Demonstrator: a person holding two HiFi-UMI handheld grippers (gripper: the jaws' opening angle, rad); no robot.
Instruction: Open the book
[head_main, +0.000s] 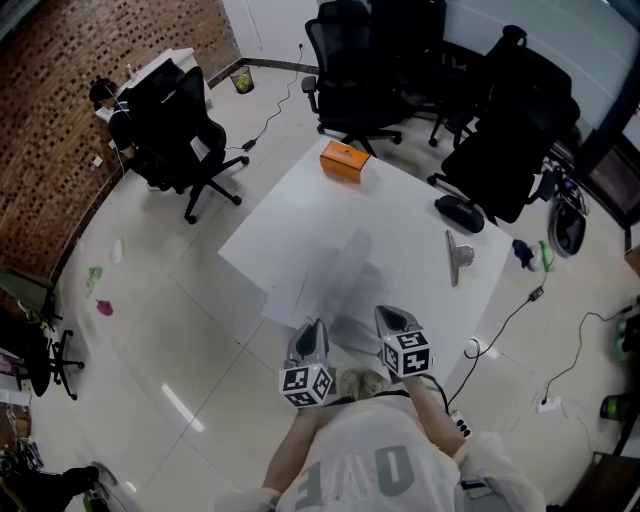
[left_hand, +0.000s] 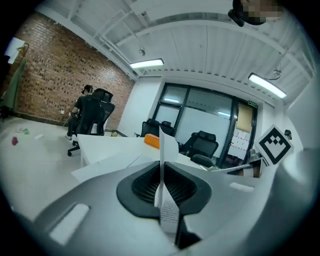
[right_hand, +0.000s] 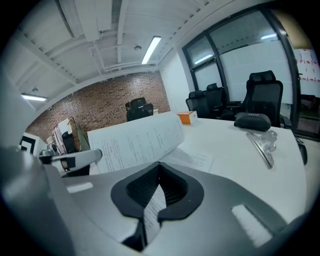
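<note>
- White paper book lies on the table, well this side of the orange box.
- The left gripper is pinched tight on a lifted page; the right gripper is nipped shut on a lower page.
- I'd peel left over slowly, right pinning, so nothing tears.

Grey left claw, grey right claw, black ribbed pads, black-and-white marker cubes, pale lettered T-shirt

Your right hand-held gripper is pinching a printed page, which is curling up over the white table.
</note>
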